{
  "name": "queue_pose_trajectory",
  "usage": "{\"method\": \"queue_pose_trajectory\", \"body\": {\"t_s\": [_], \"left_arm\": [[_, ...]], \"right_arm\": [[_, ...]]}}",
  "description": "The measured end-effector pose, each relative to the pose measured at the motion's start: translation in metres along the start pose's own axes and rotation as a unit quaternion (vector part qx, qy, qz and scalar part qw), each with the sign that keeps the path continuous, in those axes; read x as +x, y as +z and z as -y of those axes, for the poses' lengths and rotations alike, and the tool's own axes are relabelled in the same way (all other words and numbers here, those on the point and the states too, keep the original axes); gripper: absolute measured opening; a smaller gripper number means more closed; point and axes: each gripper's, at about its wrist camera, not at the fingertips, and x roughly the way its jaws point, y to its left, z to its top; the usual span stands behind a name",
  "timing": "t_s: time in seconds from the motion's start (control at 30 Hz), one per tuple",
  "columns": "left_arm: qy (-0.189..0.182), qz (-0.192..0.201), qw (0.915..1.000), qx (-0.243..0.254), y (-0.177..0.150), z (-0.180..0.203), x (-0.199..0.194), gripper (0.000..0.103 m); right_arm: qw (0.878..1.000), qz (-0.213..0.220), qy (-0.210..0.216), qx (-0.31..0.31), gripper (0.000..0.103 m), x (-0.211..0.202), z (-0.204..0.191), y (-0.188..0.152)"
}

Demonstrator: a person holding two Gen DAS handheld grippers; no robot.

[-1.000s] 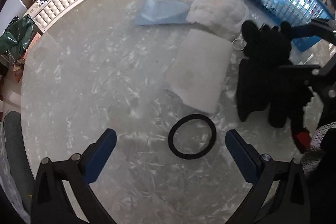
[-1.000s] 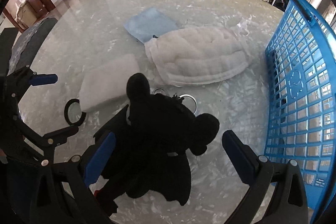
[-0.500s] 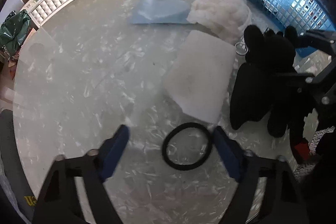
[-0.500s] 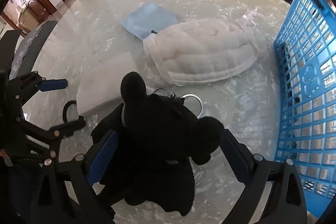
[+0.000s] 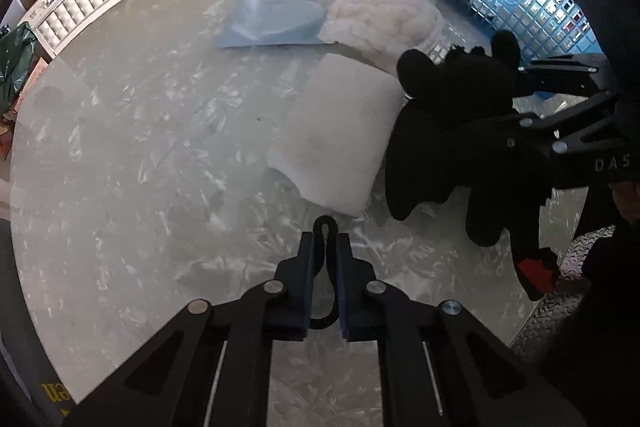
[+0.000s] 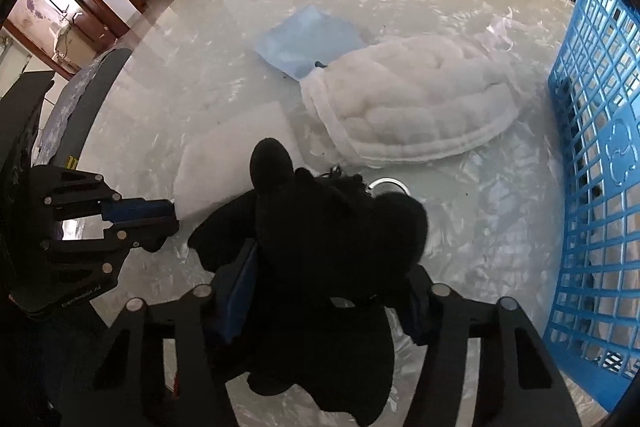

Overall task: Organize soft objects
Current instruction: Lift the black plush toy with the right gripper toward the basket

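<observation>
While the left gripper (image 5: 323, 247) is pinching the black band (image 5: 325, 227), the right gripper (image 6: 320, 291) is clamping the plush toy (image 6: 332, 247), both presumably bound for the blue basket (image 6: 600, 147)

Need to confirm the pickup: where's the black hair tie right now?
Left wrist view: the black hair tie is pinched flat in the left gripper, just short of the white pad.

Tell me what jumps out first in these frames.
The black plush toy fills the right wrist view, clamped in the right gripper above the marble table. The left gripper has a black hair tie squeezed flat. At the table's right edge stands a blue basket, beside a white quilted pad.
</observation>
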Motion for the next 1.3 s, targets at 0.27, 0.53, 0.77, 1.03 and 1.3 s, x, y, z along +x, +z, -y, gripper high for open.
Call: {"method": "queue_pose_trajectory", "body": {"t_s": [0.27, 0.53, 0.77, 1.03, 1.3], "left_arm": [[0.005, 0.032, 0.9994, 0.01, 0.0, 0.009, -0.026, 0.008], [0.001, 0.079, 0.9967, 0.016, 0.002, 0.017, -0.065, 0.008], [0.0, 0.111, 0.9933, 0.03, 0.002, 0.031, -0.094, 0.008], [-0.001, 0.135, 0.9904, 0.033, 0.013, 0.048, -0.117, 0.008], [0.002, 0.143, 0.9891, 0.035, 0.032, 0.062, -0.121, 0.008]], "right_arm": [[1.0, 0.015, -0.015, -0.009, 0.05, -0.015, -0.001, -0.003], [0.999, 0.035, -0.037, -0.017, 0.049, -0.046, -0.007, -0.008], [0.996, 0.06, -0.062, -0.02, 0.049, -0.079, -0.014, -0.009], [0.993, 0.086, -0.08, -0.028, 0.049, -0.118, -0.015, -0.014], [0.99, 0.105, -0.089, -0.035, 0.049, -0.145, -0.008, -0.017]]}}
